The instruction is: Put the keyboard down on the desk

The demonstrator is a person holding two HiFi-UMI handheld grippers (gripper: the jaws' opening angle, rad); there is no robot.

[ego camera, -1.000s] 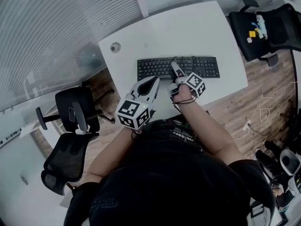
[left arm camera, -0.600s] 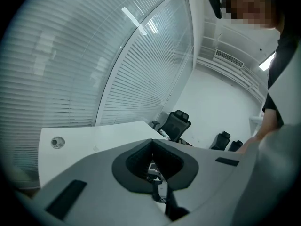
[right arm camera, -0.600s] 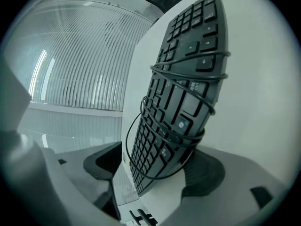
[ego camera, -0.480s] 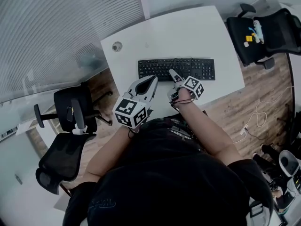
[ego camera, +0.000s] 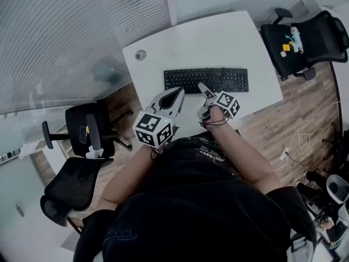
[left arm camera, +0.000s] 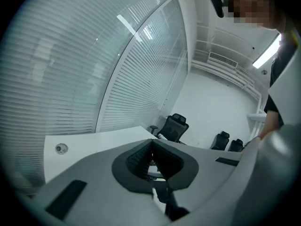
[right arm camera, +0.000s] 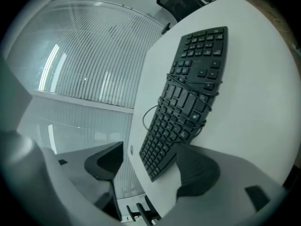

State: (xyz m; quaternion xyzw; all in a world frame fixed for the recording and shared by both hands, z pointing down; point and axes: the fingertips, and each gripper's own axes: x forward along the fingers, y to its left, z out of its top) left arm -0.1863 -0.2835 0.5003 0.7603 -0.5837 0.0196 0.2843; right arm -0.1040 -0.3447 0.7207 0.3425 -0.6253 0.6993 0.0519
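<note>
The black keyboard (ego camera: 206, 79) lies flat on the white desk (ego camera: 229, 37), with its cable wound around its middle (right arm camera: 188, 86). My right gripper (ego camera: 203, 86) hovers at the keyboard's near edge. Its jaws have just been opening and stand wide apart. In the right gripper view (right arm camera: 150, 166) the keyboard's (right arm camera: 183, 102) near corner shows in the gap, and neither pad touches it. My left gripper (ego camera: 178, 91) hangs over the desk's near edge, left of the keyboard. Its pads meet at the tips (left arm camera: 151, 145) with nothing between them.
A round cable grommet (ego camera: 141, 54) sits in the desk's left part. A black office chair (ego camera: 305, 37) with small items on its seat stands at the right end. Two more black chairs (ego camera: 82, 132) stand at the left by the glass wall. Cables (ego camera: 297, 141) lie on the wooden floor.
My right gripper has drawn back from over the keys to the keyboard's near edge. The left gripper has lifted a little. The keyboard has stayed in place on the desk.
</note>
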